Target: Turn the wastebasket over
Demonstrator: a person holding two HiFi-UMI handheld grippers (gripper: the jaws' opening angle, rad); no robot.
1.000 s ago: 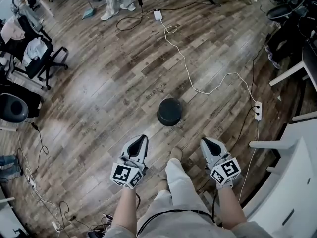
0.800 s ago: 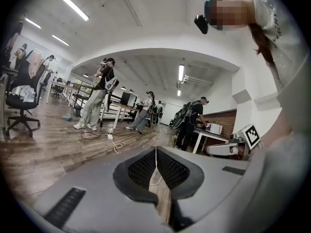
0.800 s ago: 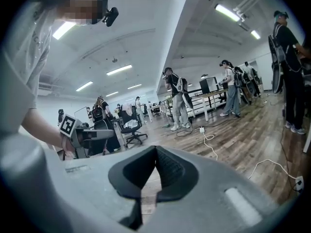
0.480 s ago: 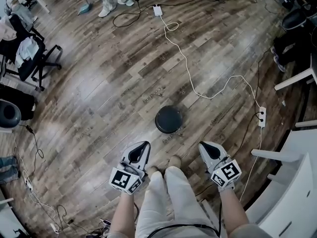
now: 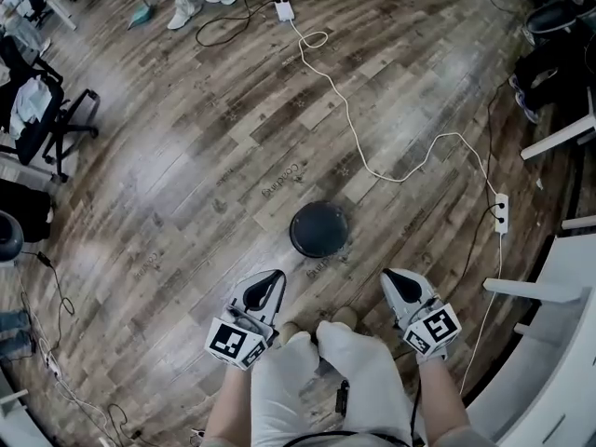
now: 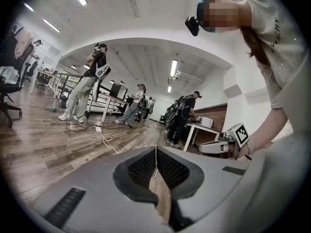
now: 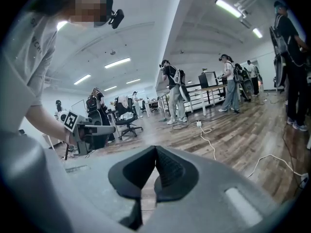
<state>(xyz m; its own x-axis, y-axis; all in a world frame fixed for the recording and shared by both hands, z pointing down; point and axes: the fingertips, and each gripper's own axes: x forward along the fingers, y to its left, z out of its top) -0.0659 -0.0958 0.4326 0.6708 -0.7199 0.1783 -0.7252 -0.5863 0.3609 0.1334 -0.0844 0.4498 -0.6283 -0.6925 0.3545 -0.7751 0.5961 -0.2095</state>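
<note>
A round black wastebasket stands on the wooden floor in the head view, its flat dark face toward me. My left gripper hovers just below and to its left, jaws shut and empty. My right gripper hovers below and to its right, also shut and empty. Neither touches the wastebasket. In the left gripper view the left gripper has its tips meeting, and the right gripper shows at the right. In the right gripper view the right gripper has its tips meeting. The wastebasket is hidden in both gripper views.
A white cable runs across the floor from a power strip to another strip at the right. White desks stand at the right, an office chair at the left. My knees sit between the grippers. People stand further back.
Both grippers have sunk toward the floor and I have bent down; the wastebasket now looks larger and nearer. Both pairs of jaws stay shut.
</note>
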